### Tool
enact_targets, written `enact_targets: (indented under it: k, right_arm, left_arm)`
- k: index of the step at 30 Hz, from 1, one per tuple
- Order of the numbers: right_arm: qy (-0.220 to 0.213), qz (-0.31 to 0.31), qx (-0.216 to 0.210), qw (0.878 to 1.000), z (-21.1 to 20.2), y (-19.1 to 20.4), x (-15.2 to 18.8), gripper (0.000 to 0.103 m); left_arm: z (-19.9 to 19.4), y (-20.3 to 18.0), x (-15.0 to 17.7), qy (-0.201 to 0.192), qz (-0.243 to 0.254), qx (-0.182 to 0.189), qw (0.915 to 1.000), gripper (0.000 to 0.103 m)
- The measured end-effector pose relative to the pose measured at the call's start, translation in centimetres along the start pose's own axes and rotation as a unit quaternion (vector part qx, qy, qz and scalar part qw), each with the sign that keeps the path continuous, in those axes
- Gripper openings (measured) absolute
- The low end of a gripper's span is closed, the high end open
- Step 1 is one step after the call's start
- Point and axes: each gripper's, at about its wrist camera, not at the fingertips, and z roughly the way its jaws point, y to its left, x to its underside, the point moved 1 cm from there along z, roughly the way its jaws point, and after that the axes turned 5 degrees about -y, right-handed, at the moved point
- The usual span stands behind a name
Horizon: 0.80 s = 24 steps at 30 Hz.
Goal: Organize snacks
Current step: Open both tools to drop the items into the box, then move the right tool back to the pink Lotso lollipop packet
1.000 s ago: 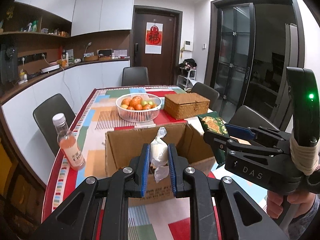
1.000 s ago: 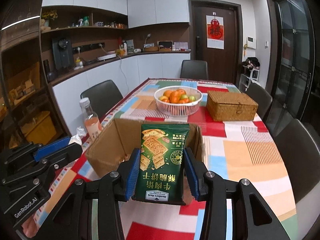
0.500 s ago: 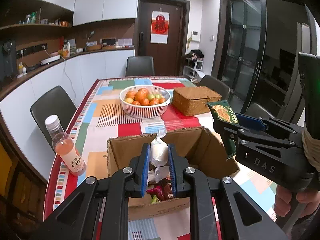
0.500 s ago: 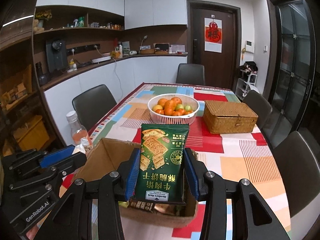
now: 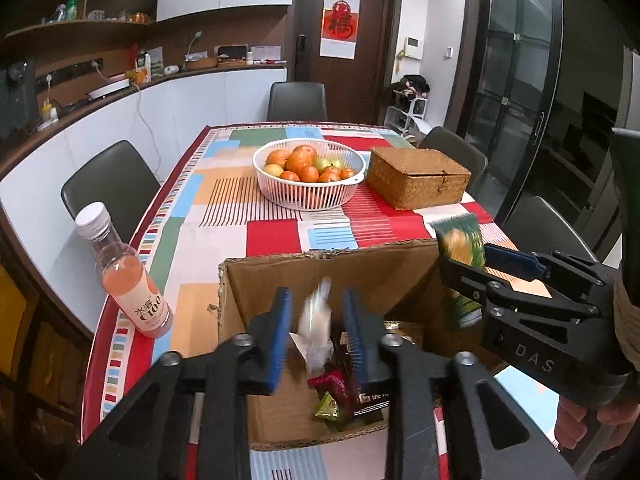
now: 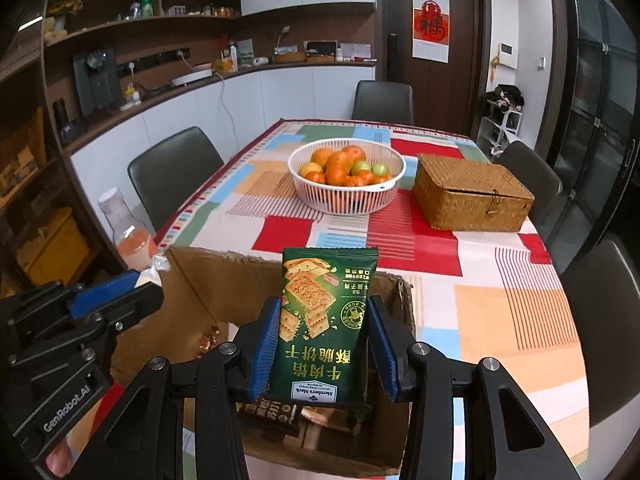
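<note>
Labels: green cracker pack (image 6: 324,328), "Member's Mark" printed upside down, clamped in right gripper (image 6: 323,350) jaws, frame centre, over cardboard box (image 6: 200,280). Left gripper (image 5: 316,334) jaws opening, white packet (image 5: 316,332) loose between them, blurred, above box. Bottle (image 5: 128,276) reads "C100", left on surface. Gripper bodies: "DAS", "GenRobot.AI".

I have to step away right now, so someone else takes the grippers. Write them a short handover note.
Left gripper: jaws opening, small white wrapped snack between them, above the open brown cardboard box.
Right gripper: shut on the green cracker packet, held above the box.
Done: several wrapped snacks already lie inside the box.
Left: let the white snack drop in, then release the cracker packet.
</note>
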Motion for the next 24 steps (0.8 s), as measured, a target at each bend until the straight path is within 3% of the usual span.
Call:
enact_targets:
  k: [2, 14, 24]
  right_arm:
    - [-0.005, -0.002, 0.001, 1.000, -0.4, 0.1, 0.1, 0.045]
    - [-0.052, -0.023, -0.015, 0.998, -6.3, 1.8, 2.1, 0.048]
    - [-0.054, -0.042, -0.035, 0.997, -10.0, 3.9, 6.1, 0.048]
  left_arm:
    - [-0.7, -0.2, 0.2, -0.007, 0.006, -0.004, 0.9999, 0.034]
    - [-6.8, -0.8, 2.2, -0.048, 0.012, -0.011, 0.9987, 0.034]
    - [-11.0, -0.8, 6.0, -0.048, 0.012, -0.020, 0.9986, 0.034]
